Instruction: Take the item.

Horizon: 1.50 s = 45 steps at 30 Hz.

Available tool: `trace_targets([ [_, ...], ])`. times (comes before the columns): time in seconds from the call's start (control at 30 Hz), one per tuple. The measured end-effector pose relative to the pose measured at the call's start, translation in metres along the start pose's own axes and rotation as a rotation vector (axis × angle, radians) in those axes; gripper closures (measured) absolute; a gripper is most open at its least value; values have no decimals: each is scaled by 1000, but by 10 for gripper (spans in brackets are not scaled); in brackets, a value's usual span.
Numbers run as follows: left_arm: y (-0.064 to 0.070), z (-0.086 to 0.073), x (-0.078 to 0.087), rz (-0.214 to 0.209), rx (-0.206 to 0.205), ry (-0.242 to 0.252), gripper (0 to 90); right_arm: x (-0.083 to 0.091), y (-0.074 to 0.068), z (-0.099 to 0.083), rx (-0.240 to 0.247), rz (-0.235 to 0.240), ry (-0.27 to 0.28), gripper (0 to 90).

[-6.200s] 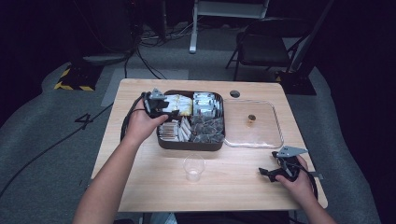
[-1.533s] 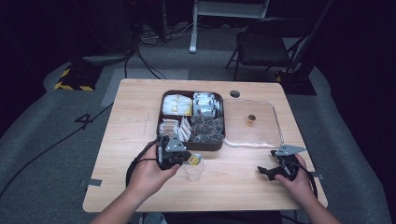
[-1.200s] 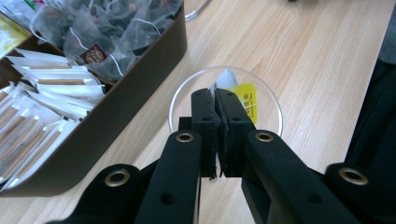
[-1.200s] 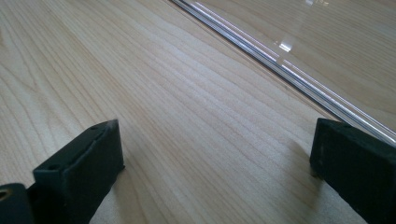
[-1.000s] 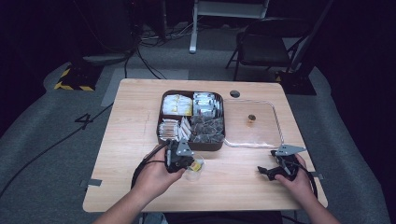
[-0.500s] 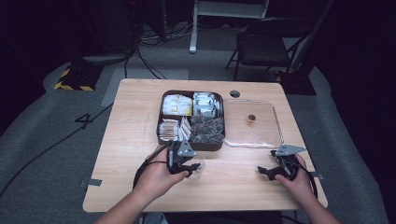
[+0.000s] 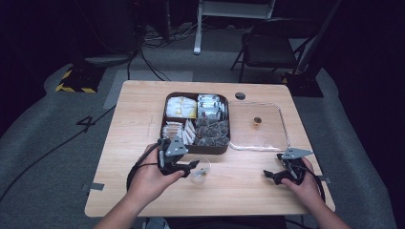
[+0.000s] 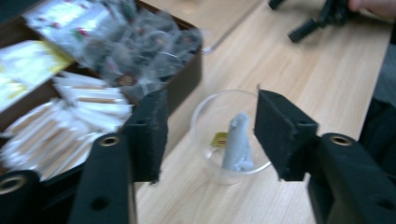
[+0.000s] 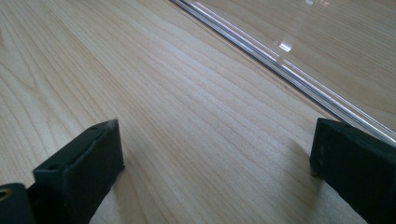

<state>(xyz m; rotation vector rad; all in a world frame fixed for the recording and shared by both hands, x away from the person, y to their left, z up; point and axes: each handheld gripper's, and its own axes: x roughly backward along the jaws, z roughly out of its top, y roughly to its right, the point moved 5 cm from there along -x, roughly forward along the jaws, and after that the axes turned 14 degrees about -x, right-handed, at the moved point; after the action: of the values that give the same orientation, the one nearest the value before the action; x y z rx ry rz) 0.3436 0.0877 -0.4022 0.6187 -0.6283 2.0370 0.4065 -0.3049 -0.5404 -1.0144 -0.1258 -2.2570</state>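
You are holding your left gripper (image 8: 208,140) open over the cup (image 8: 232,135) near the tabletop's front edge; a teabag (image 8: 237,142) is lying inside it. Your right gripper (image 9: 215,154) is resting open near the front right corner.

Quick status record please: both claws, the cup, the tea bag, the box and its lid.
left claw: open, above the cup, holding nothing
right claw: open, low over bare table beside the clear lid
cup: clear, upright on the table, in front of the tea box
tea bag: inside the cup, yellow tag beside it
tea box: open, compartments full of packets
clear lid: lying flat, right of the box
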Motion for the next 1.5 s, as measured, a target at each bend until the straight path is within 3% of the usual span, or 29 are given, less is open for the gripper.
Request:
trace_targets([
  [0.13,-9,-7,13,40,30,1,381,1,0,-1,6,6,-1,26],
  [0.23,-18,-21,28,86,62,-19,352,1,0,-1,11,12,-3,26],
  [0.37,-23,-36,41,113,90,-39,338,1,0,-1,13,14,-3,26],
  [0.6,-30,-60,55,133,102,-58,326,1,0,-1,14,15,-4,26],
  [0.93,-40,-98,58,133,112,-91,304,1,0,-1,14,15,-4,26],
  [1.17,-44,-121,62,168,120,-95,300,1,0,-1,14,15,-4,26],
  [1.27,-46,-132,64,182,173,-48,300,1,0,-1,14,15,-4,26],
  [1.3,-46,-132,64,182,173,-48,301,1,0,-1,14,15,-4,26],
  [1.33,-46,-141,62,174,203,-57,302,1,0,-1,14,15,-4,26],
  [1.5,-48,-163,57,177,243,-97,303,1,0,-1,14,15,-4,26],
])
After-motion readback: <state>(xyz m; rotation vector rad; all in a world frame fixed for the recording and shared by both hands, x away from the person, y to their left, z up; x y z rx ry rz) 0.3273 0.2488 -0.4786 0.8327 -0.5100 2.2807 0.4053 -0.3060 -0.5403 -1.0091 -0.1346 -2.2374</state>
